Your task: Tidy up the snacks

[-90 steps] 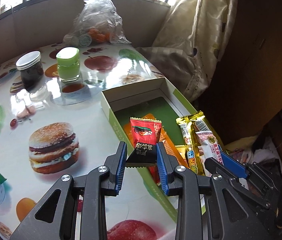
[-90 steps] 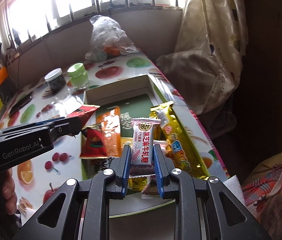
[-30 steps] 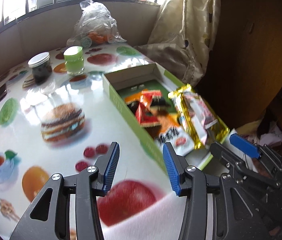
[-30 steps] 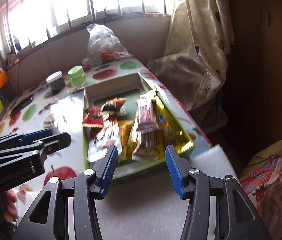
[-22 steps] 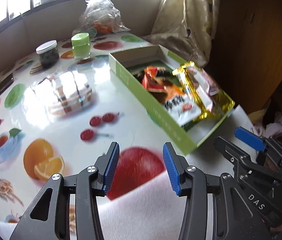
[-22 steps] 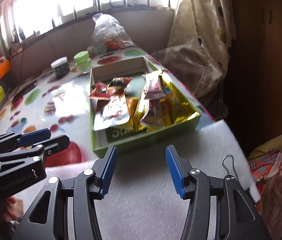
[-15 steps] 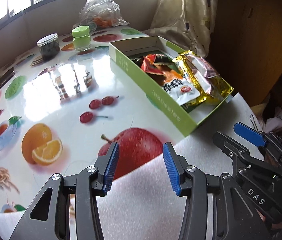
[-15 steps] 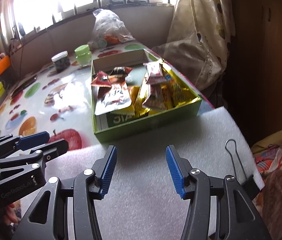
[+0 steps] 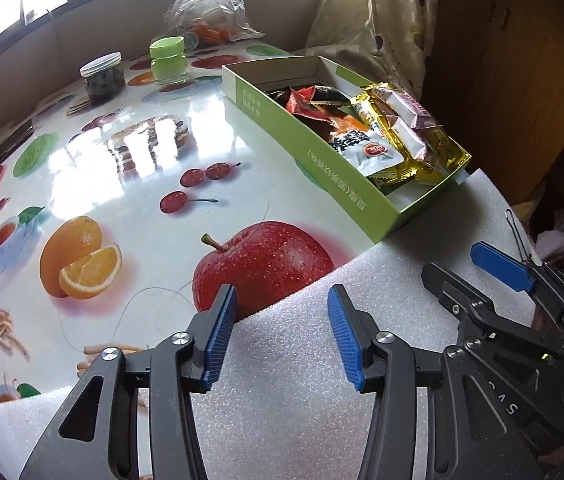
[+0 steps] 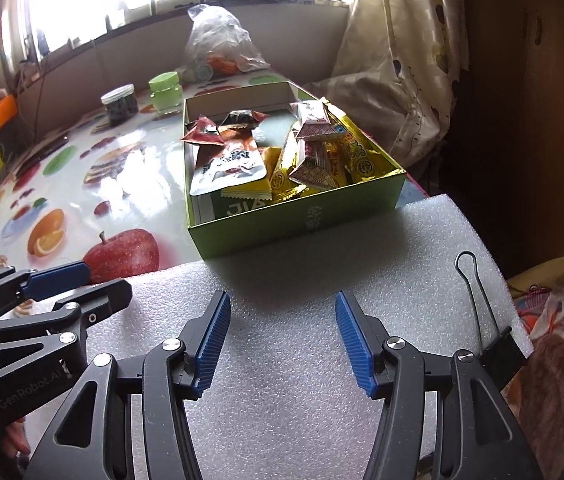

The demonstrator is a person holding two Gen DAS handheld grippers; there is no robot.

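Both hand-held grippers hang over a sheet of white foam padding [image 10: 305,280] at the near end of the desk [image 9: 130,184], which wears a glossy fruit-printed cover. The left hand-held gripper [image 9: 280,330] has its blue-padded jaws spread wide with nothing between them, and the right hand-held gripper [image 10: 282,338] is just as wide apart and equally empty. The snacks lie in a shallow green cardboard box [image 10: 301,220], which sits at 12 o'clock from the right gripper and at about 1 o'clock from the left one, its near end touching the foam. The right wrist view looks straight into the box: a white sachet with dark lettering [image 10: 228,170] on its left side, small red packets [image 10: 202,132] behind it, gold-wrapped bars [image 10: 355,156] and pink-and-white candy packs [image 10: 313,120] on its right. The left wrist view shows instead the box's long outer wall [image 9: 313,152] with printed characters, plus a printed red apple [image 9: 264,266] at 12 o'clock. Only the right wrist view shows a black binder clip [image 10: 495,344] on the foam's edge at 3 o'clock. Beyond the box stand a green-lidded jar [image 9: 168,60], a dark jar with a clear lid [image 9: 102,76] and a clear plastic bag [image 9: 210,10].
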